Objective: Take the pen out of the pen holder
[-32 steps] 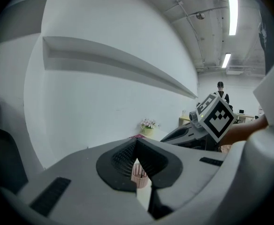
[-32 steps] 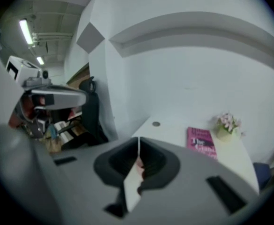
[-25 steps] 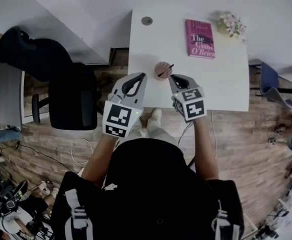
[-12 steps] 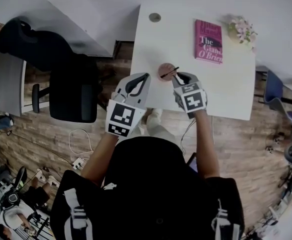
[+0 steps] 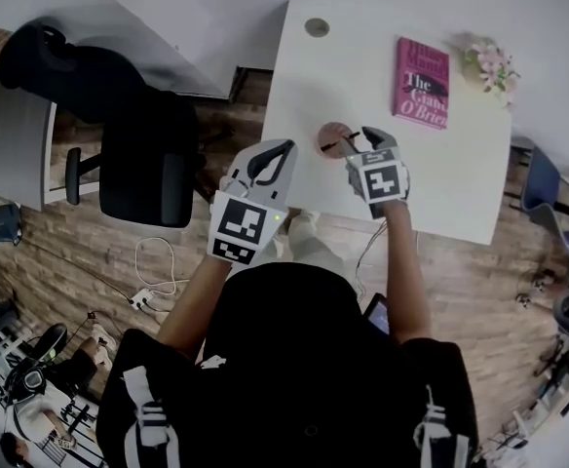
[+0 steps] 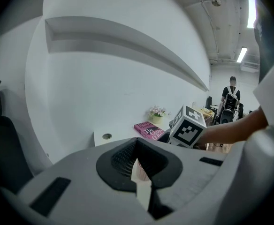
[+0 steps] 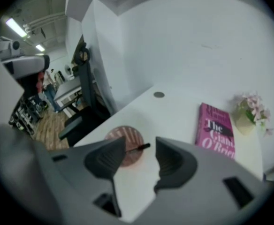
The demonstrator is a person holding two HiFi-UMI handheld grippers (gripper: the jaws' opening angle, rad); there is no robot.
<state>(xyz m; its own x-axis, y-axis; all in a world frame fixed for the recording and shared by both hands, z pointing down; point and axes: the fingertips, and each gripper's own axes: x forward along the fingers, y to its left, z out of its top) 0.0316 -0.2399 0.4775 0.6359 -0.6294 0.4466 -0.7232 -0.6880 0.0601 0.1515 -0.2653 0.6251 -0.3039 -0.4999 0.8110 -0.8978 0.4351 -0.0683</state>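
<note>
the desk (image 5: pixel 431 174) is plain white, with a grey grommet (image 5: pixel 317 27) set in it. the pen holder (image 5: pixel 334 136) is salmon pink with paler stripes, and the pen (image 5: pixel 338 145) in it is black. the book (image 5: pixel 422 69) is magenta with white and black lettering on its cover. the flowers (image 5: pixel 489 63) are pale pink with green leaves. the left gripper (image 5: pixel 284 147) and right gripper (image 5: pixel 362 137) have light grey shells and black pads. each carries a marker cube (image 5: pixel 241 227) patterned in black-and-white squares. the office chair (image 5: pixel 138 154) is black. the floor (image 5: pixel 90 252) is brown wood planking. the person's top (image 5: pixel 294 359) is black. the wall (image 6: pixel 104 88) is white.
</note>
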